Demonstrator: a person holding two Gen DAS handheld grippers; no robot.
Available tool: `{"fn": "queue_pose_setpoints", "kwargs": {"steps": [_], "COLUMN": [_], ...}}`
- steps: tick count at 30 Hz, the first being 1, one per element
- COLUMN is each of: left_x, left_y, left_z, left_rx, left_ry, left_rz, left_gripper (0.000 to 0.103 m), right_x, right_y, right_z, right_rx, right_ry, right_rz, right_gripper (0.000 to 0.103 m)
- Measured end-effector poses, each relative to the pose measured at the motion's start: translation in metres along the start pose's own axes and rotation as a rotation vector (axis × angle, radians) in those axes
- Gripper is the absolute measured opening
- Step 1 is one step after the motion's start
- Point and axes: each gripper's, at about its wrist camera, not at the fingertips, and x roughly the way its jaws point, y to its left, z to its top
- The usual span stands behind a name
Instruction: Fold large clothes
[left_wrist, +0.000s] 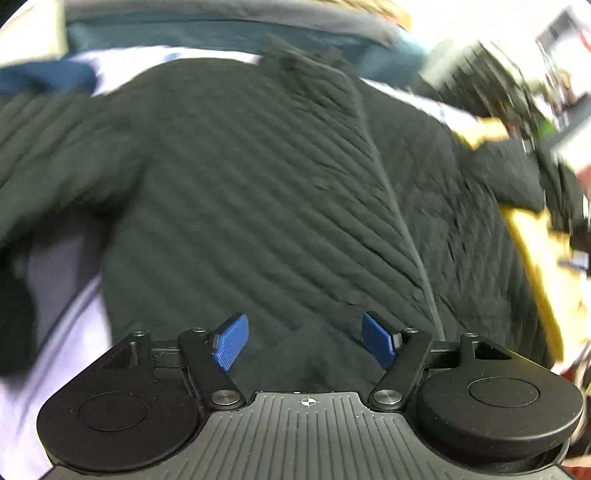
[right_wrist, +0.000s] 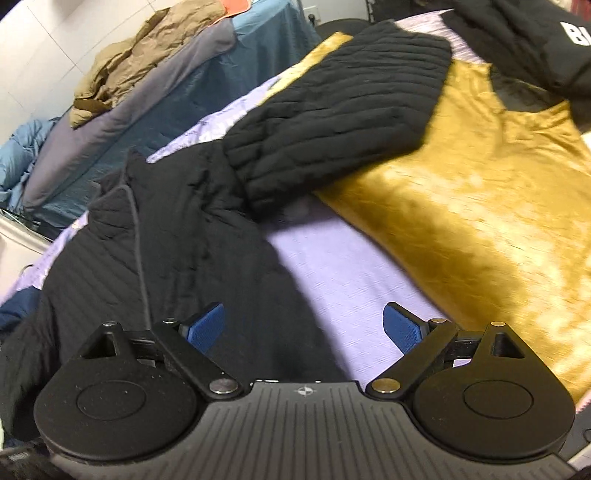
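Observation:
A black quilted jacket lies spread flat and fills most of the left wrist view, with its centre seam running down to the right. My left gripper hovers over its near hem, open, nothing between its blue pads. In the right wrist view the same jacket lies at the left with one sleeve stretched out to the upper right. My right gripper is open over the jacket's edge and the lilac sheet, holding nothing.
A mustard-yellow cloth lies on the lilac sheet to the right, under the sleeve. Another black garment with white letters sits at the far right. A pile of tan, grey and teal clothes lies at the back left.

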Motion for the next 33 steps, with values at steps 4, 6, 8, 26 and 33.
{"fn": "queue_pose_setpoints", "kwargs": {"steps": [4,6,8,26,33], "left_x": [0.008,0.01,0.01,-0.014,-0.005], "left_y": [-0.022,-0.023,-0.015,0.036,0.023], "left_z": [-0.003,-0.007,-0.014,-0.055,-0.051], "left_rx": [0.069,0.066,0.034,-0.288,-0.272], "left_ry": [0.034,0.055,0.073,0.114,0.121], "left_rz": [-0.024,-0.009,0.013,0.1,0.099], "left_gripper": [0.103,0.103,0.103,0.103,0.103], "right_x": [0.012,0.019,0.028,0.144,0.138], "right_y": [0.023,0.03,0.032,-0.023,-0.031], "right_z": [0.018,0.034,0.052,0.224,0.192], "right_rx": [-0.046,-0.078,-0.079,0.349,0.291], "right_ry": [-0.006,-0.026,-0.037,-0.063,-0.138], "right_rz": [0.014,0.003,-0.032,-0.35,-0.362], "right_gripper": [0.097,0.099,0.099,0.099,0.048]}}
